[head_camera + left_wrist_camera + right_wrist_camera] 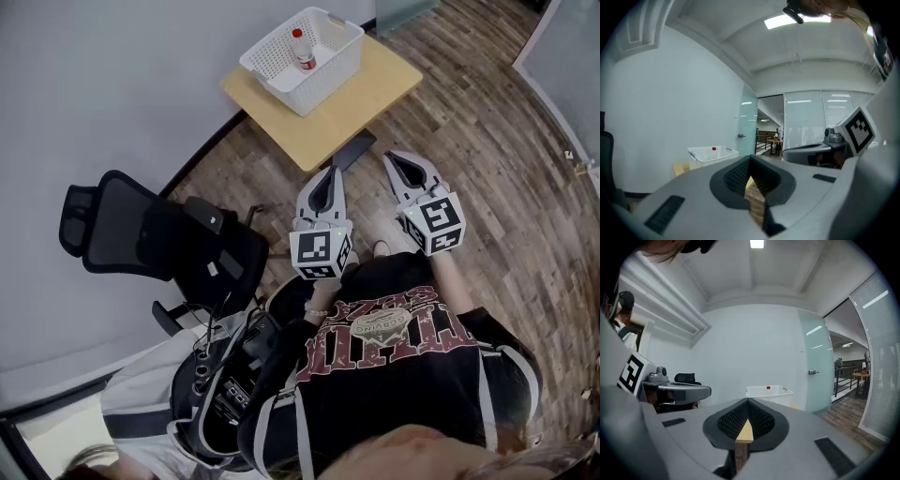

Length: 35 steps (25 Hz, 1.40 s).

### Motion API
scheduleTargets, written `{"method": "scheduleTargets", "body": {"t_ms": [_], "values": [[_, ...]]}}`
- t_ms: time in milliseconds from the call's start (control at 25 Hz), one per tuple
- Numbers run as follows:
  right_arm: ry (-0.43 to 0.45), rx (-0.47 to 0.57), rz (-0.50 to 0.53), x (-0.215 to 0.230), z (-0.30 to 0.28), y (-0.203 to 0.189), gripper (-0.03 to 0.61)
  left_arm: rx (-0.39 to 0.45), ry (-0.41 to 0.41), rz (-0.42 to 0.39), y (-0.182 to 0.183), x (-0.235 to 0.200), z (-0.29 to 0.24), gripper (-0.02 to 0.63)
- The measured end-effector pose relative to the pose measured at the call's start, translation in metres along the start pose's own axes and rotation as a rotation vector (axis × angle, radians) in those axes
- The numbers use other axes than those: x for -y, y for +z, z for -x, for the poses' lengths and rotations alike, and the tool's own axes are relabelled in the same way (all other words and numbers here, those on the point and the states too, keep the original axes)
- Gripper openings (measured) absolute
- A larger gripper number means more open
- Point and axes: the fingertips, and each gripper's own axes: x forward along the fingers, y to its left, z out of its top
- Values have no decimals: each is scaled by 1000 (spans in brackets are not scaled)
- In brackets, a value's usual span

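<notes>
My left gripper [330, 172] and right gripper [393, 157] are held side by side in front of the person's chest, above the wood floor. Both are shut with nothing between the jaws, and both aim at a small pale wooden table [361, 98]. A white perforated basket [330, 77] stands on it, holding a bottle with a red cap [302, 49]. In the left gripper view the shut jaw tips [750, 157] meet below the distant basket [712, 155]. The right gripper view likewise shows the tips [747, 401] closed under the basket [768, 393].
A black office chair [159, 239] stands to the left by the curved white wall. The table's dark foot [352, 148] lies on the floor just ahead of the grippers. A frosted glass door [814, 376] is right of the table, with open wood floor [506, 141] beyond.
</notes>
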Motion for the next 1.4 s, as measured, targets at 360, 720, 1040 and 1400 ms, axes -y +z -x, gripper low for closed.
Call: {"method": "scheduleTargets", "body": {"t_ms": [360, 720, 1040, 1400], "values": [[34, 18, -5, 20, -3, 2, 17, 7, 31, 1, 1, 11, -17, 46], [89, 16, 0, 32, -21, 1, 17, 12, 89, 9, -1, 3, -30, 46], [86, 14, 0, 43, -42, 0, 17, -2, 96, 0, -2, -13, -50, 46], [43, -1, -3, 60, -86, 7, 17, -10, 58, -11, 5, -48, -91, 46]]}}
